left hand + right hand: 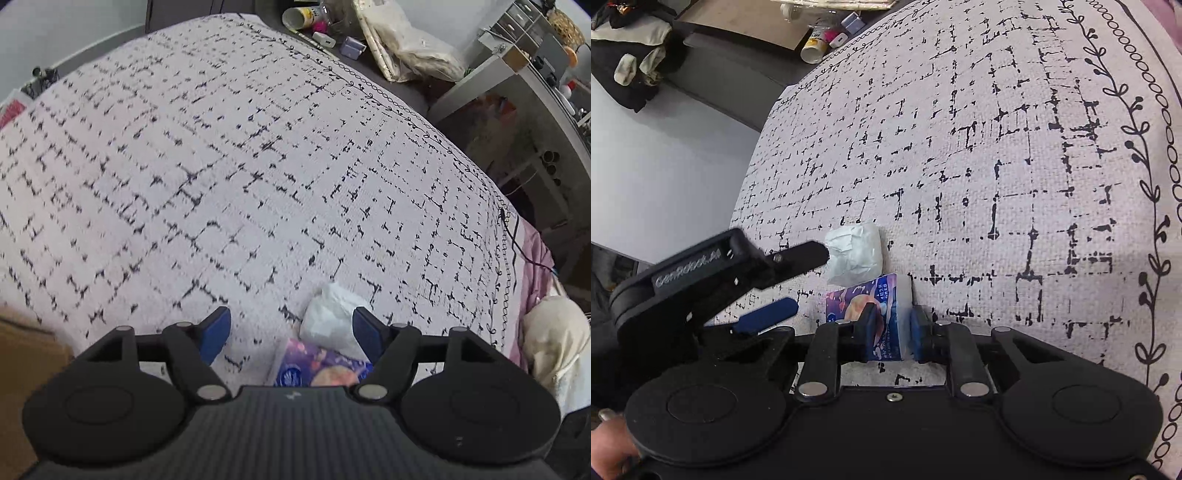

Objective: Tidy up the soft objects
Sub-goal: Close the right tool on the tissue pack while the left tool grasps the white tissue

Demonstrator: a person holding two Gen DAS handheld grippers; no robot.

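Observation:
A purple printed tissue pack (877,314) lies on the patterned white blanket (997,147). My right gripper (892,328) is shut on it, pads on both sides. A crumpled white tissue packet (855,254) lies just beyond it, touching it. My left gripper (291,330) is open; the white packet (330,319) sits by its right fingertip, the purple pack (321,367) below it. In the right wrist view the left gripper (798,280) comes in from the left, one finger touching the white packet.
The blanket covers a bed. Beyond its far edge lie a yellow tube (814,46), small boxes (352,46) and a plastic bag (406,40). Dark clothes (631,62) sit at the far left. A shelf unit (517,92) and a cream cloth (557,332) stand to the right.

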